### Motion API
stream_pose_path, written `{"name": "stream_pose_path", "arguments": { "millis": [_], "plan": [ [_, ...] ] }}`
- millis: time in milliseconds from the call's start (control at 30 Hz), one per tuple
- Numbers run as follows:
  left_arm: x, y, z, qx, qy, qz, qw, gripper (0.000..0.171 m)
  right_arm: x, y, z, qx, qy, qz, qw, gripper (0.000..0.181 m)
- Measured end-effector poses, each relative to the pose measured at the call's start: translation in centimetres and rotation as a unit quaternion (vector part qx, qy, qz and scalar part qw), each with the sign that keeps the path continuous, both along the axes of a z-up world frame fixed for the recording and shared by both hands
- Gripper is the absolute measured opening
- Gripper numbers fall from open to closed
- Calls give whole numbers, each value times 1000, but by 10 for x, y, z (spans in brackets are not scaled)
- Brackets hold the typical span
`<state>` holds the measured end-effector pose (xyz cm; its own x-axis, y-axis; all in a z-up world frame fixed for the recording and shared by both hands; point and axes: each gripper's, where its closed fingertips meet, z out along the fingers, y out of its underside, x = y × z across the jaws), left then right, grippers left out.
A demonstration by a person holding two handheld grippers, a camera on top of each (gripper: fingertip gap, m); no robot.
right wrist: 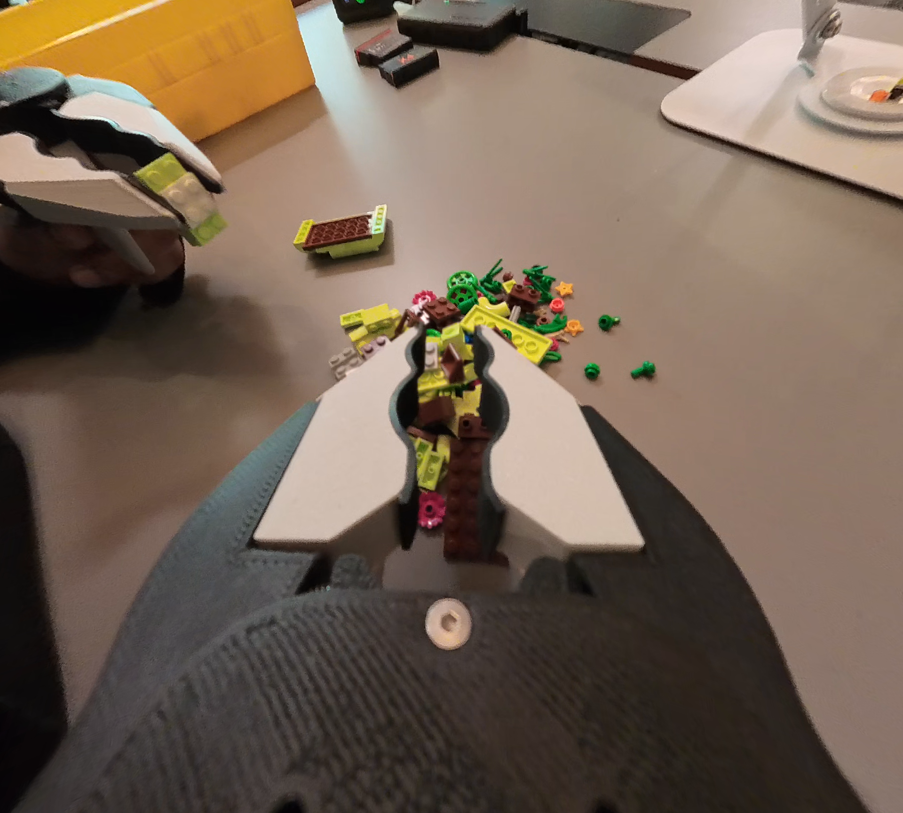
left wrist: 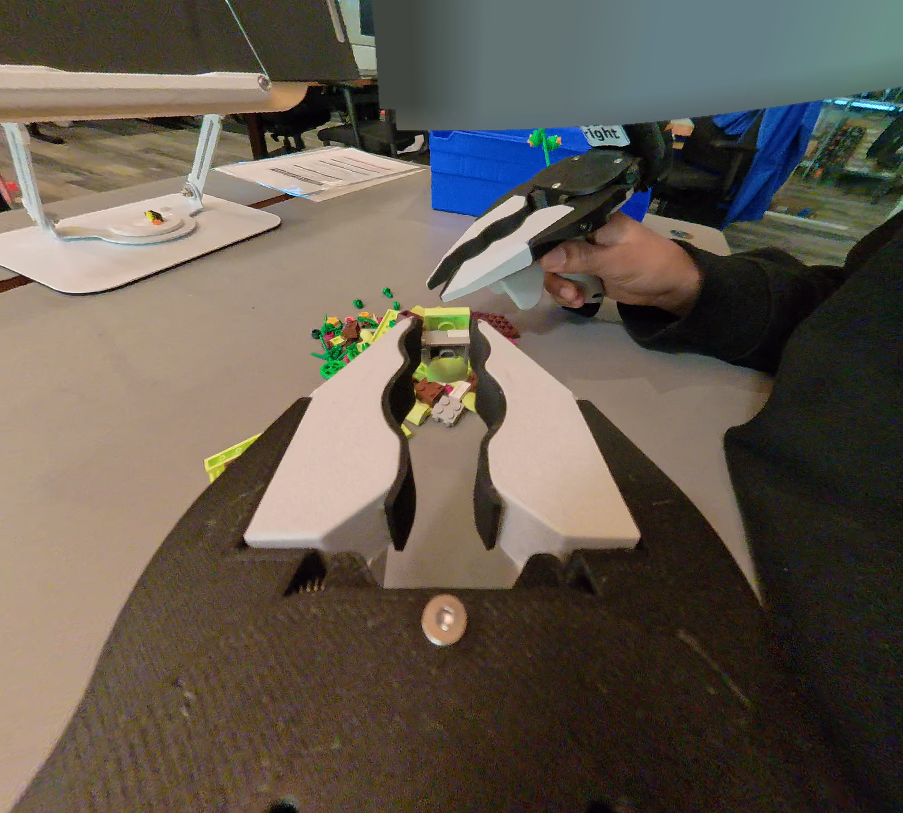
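My left gripper (left wrist: pixel 445 331) is shut on a small brick stack (left wrist: pixel 445 325) of lime and grey bricks, held at the fingertips above a pile of loose bricks (left wrist: pixel 349 337). It also shows in the right wrist view (right wrist: pixel 195 208) at the left, with the stack (right wrist: pixel 188 196) sticking out of its tips. My right gripper (right wrist: pixel 448 331) hovers over the pile (right wrist: pixel 493 315), its jaws a little apart with nothing between them. A long brown plate (right wrist: pixel 466 496) lies on the table under it. The right gripper also shows in the left wrist view (left wrist: pixel 440 291), just beyond the held stack.
A small lime build with a brown plate top (right wrist: pixel 344 232) sits alone left of the pile. A yellow bin (right wrist: pixel 161 32) stands at the back left, with black boxes (right wrist: pixel 398 56) beside it. A white stand base (right wrist: pixel 782 130) is at the right. A blue bin (left wrist: pixel 479 174) and a paper sheet (left wrist: pixel 322 169) lie farther back. Across from one pair of fingers to the other is roughly 11 cm. Measured from the fingertips, the long brown plate (right wrist: pixel 466 496) is 7 cm or so from the right gripper and 15 cm from the left.
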<state>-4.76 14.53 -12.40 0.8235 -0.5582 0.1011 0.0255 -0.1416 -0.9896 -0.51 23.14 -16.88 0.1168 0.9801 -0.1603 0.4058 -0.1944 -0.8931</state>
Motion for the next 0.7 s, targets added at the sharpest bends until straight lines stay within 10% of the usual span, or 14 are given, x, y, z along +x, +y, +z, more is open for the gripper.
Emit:
{"name": "stream_pose_path", "arguments": {
  "millis": [267, 533, 700],
  "plan": [
    [14, -9, 6, -42, -124, -84, 988, 16, -7, -54, 47, 60, 117, 121, 984, 31],
    [33, -23, 17, -231, -457, -276, 814, 16, -7, -126, 55, 167, 169, 257, 937, 41],
    [49, -33, 14, -274, -449, -318, 789, 16, -12, -132, 40, 203, 135, 267, 932, 44]
  ]
}}
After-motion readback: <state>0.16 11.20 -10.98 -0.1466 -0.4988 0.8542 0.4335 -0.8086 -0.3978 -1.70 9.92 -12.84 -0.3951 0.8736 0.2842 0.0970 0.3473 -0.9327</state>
